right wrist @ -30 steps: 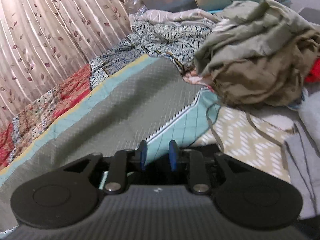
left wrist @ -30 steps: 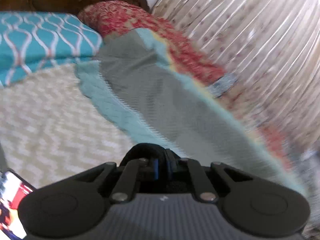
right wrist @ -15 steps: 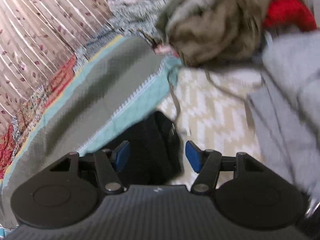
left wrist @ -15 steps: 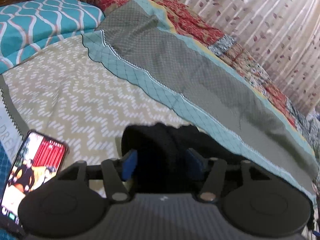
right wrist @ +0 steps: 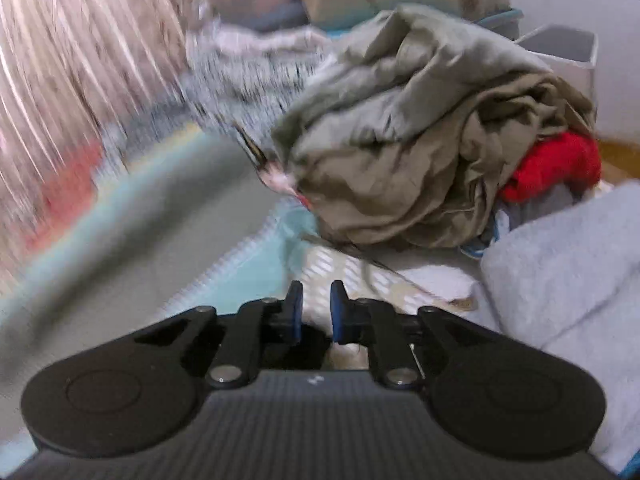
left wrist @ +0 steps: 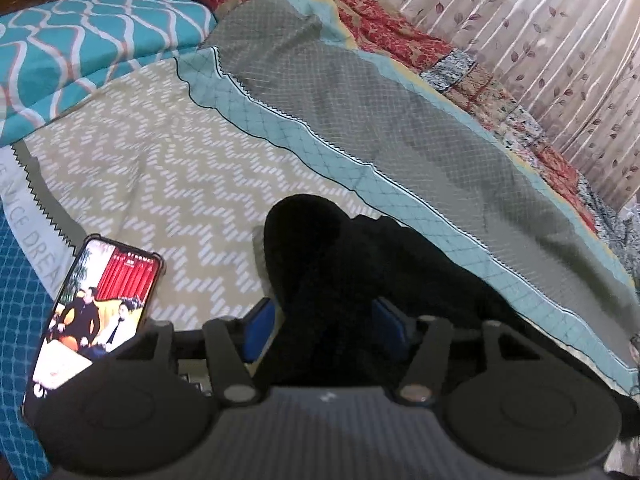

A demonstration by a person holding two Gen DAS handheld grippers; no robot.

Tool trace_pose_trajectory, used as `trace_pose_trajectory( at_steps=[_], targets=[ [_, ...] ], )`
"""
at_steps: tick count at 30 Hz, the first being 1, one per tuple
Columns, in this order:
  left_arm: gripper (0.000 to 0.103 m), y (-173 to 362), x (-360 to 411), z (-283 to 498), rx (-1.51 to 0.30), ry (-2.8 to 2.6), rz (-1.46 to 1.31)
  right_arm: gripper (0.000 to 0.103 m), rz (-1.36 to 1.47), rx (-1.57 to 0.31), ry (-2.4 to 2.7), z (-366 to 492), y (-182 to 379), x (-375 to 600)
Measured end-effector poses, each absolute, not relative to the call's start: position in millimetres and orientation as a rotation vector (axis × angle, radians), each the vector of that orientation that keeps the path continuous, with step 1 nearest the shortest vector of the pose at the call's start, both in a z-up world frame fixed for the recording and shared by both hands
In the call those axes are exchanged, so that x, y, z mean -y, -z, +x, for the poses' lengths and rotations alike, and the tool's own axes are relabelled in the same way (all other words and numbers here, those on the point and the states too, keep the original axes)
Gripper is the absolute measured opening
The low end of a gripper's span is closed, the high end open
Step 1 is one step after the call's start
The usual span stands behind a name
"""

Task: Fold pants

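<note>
The black pants (left wrist: 320, 248) lie bunched on the beige zigzag sheet (left wrist: 160, 184), beside the grey and teal quilt (left wrist: 400, 140). My left gripper (left wrist: 325, 320) stands open over them, and black cloth lies loose between its blue pads. In the blurred right wrist view my right gripper (right wrist: 314, 312) is closing. Its pads are a narrow gap apart, and only pale sheet shows between them. The pants do not appear in the right wrist view.
A phone (left wrist: 104, 304) with a lit screen lies on the sheet left of my left gripper. A teal patterned pillow (left wrist: 80, 48) is at the far left. Ahead of my right gripper are an olive clothes heap (right wrist: 420, 140), a red garment (right wrist: 556, 164) and pale grey cloth (right wrist: 568, 272).
The left jaws went from shut to open, and the black pants now lie between them. The right jaws spread over the pants, then narrowed as that view swung up toward the clothes heap.
</note>
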State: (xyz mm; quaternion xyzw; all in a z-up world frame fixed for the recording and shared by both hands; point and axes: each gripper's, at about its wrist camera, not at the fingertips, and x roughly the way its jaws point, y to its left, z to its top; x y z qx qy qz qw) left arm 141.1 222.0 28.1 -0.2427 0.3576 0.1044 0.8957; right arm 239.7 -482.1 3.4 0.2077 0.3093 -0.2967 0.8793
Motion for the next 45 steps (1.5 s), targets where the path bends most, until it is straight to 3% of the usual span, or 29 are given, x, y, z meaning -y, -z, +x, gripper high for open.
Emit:
trace_pose_trajectory(
  at_steps=[3,10,13,18,19,20,21,22,28,32,35,42,44,45],
  targets=[
    [0.058,-30.8,-221.3,134.4,-0.754,-0.207,-0.478,0.029,0.543,-0.597,0.573,213.0,0.9,479.2],
    [0.059,-42.4,-225.1,127.3,-0.736,-0.210,-0.464,0.030,0.472,-0.641,0.450,216.6,0.5,450.6],
    [0.059,-44.6,-222.8,130.8,-0.734,-0.204,-0.460,0.049,0.437,-0.660,0.432,243.4,-1.7,449.8],
    [0.059,-39.2,-215.7,142.5,-0.767,-0.204,-0.460,0.061,0.294,-0.816,0.409,293.0,28.4,446.8],
    [0.059,-38.5,-214.5,144.5,-0.772,-0.200,-0.464,0.053,0.265,-0.884,0.412,301.5,40.6,447.5],
    [0.059,-38.3,-213.6,146.0,-0.774,-0.196,-0.463,0.037,0.240,-0.949,0.412,305.2,50.1,446.9],
    [0.059,-38.5,-212.7,147.6,-0.774,-0.193,-0.458,0.027,0.220,-0.954,0.409,306.1,52.2,445.7],
    [0.059,-38.8,-211.4,149.5,-0.773,-0.193,-0.453,0.024,0.221,-0.909,0.396,303.3,46.4,443.9],
    [0.059,-35.5,-204.1,162.7,-0.778,-0.214,-0.446,0.024,0.288,-0.569,0.450,317.0,-2.2,456.7],
    [0.059,-32.3,-201.2,162.3,-0.798,-0.222,-0.438,0.037,0.192,-0.694,0.446,358.2,25.7,450.2],
    [0.059,-31.7,-206.6,157.8,-0.803,-0.238,-0.439,0.044,0.213,-0.684,0.449,348.2,30.7,444.7],
    [0.059,-44.2,-218.9,175.0,-0.753,-0.211,-0.428,0.045,0.485,-0.660,0.303,288.1,13.1,431.9],
    [0.062,-50.5,-216.9,193.3,-0.726,-0.174,-0.366,0.045,0.553,-0.656,0.216,263.1,7.1,420.0],
    [0.069,-50.0,-216.6,205.0,-0.731,-0.155,-0.340,0.046,0.575,-0.658,0.173,249.5,5.3,413.4]
  ],
)
